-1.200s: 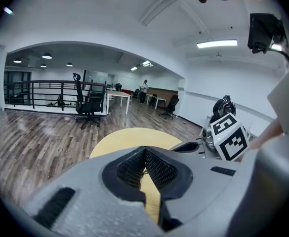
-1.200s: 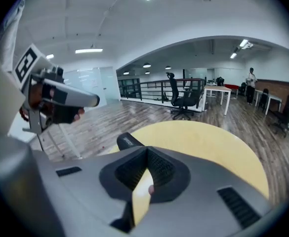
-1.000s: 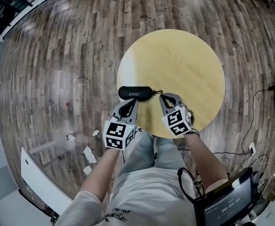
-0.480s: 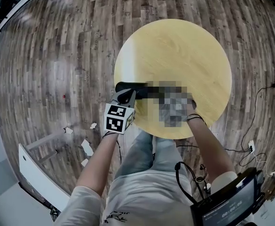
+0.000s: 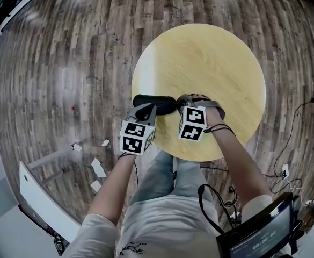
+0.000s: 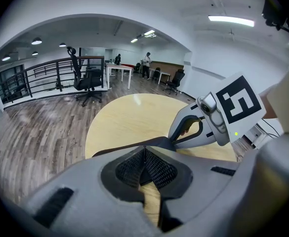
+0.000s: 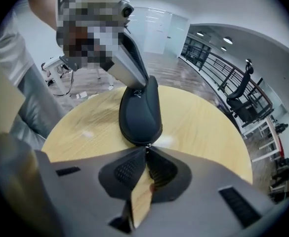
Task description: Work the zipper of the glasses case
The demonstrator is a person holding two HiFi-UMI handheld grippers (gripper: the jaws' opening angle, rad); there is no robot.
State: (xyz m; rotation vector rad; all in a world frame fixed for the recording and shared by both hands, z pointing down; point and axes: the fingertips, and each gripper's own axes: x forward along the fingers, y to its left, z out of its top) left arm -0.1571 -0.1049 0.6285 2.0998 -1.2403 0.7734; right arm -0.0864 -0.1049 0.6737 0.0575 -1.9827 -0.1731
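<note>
While our left claw (image 6: 144, 151) clamps one end of the seemingly light, stiff glasses case (image 7: 140, 110), our right claw (image 7: 146, 152) pinches the tiny zipper pull (image 7: 145, 145) at the other.

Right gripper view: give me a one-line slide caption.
Right gripper shut on the zipper pull of the black glasses case, left gripper pinching its far end, on a round table.

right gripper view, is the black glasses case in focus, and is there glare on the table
Right gripper view: the black zip-up glasses case is sharp, the right gripper pinching its zipper pull is softer, pale glare lies on the round wooden table. Head view: fisheye bends the floorboards.
</note>
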